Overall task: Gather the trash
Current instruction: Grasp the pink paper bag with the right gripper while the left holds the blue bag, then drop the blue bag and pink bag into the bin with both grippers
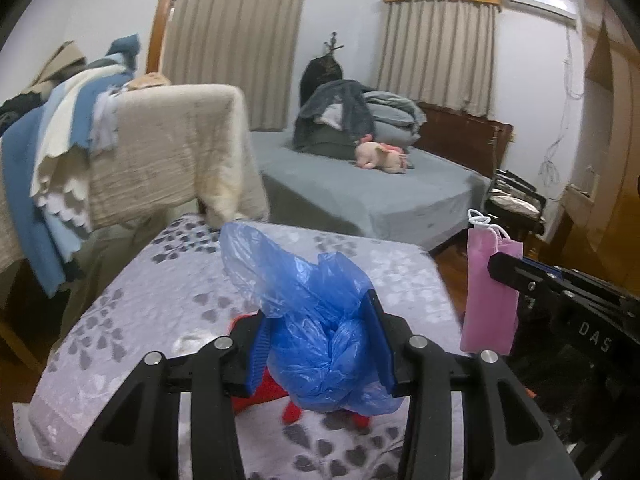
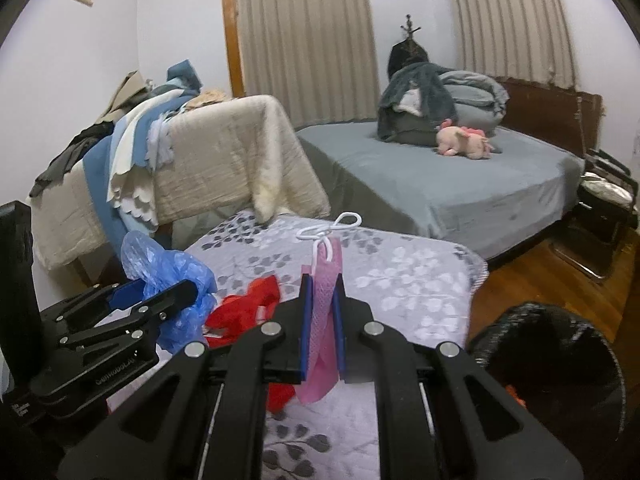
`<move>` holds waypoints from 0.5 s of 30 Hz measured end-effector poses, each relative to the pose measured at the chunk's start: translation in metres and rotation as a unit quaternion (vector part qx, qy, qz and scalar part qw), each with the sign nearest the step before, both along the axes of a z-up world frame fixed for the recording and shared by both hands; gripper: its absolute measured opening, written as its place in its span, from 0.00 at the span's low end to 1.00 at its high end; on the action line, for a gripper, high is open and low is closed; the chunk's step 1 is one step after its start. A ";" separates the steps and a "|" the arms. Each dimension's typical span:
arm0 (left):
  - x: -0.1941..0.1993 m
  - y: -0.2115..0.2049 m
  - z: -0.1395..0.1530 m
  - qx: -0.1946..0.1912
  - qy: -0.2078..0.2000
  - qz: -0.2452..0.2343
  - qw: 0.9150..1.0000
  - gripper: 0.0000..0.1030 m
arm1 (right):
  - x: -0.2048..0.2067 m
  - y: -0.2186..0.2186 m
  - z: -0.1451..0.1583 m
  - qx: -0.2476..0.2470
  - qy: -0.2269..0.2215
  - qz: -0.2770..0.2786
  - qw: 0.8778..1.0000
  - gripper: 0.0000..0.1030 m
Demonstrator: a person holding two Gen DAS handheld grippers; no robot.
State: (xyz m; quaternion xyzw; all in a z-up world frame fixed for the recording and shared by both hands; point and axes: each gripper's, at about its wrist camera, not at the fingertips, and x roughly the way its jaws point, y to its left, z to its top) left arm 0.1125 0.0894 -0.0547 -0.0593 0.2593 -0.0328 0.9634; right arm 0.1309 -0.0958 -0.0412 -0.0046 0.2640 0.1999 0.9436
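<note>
Pinching a crumpled blue plastic bag (image 1: 320, 336), the left gripper (image 1: 320, 344) is held above the leaf-patterned bed (image 1: 160, 300), near its middle. A pink face mask (image 2: 326, 320) with white ear loops is clamped between the nearly closed fingers (image 2: 306, 320) of the right gripper (image 2: 323, 328), toward the bed's right edge. Red trash (image 2: 248, 304) is left lying on the bed between both grippers, and a black-lined bin (image 2: 552, 360) is seen on the floor beside the bed's right edge.

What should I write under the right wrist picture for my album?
Right claw pinches a pink mask above the leafy blanket, near a black bin.
</note>
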 end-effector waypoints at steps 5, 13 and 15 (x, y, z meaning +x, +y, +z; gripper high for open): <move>0.007 -0.036 0.007 -0.004 -0.007 -0.037 0.999 0.42 | -0.005 -0.036 0.006 -0.001 -0.006 -0.034 0.999 0.09; 0.017 -0.092 0.011 -0.008 -0.012 -0.094 0.995 0.42 | -0.013 -0.095 0.005 -0.005 -0.005 -0.094 0.996 0.09; 0.020 -0.103 0.011 -0.010 -0.012 -0.106 0.994 0.42 | -0.015 -0.111 0.004 -0.009 -0.004 -0.112 0.994 0.09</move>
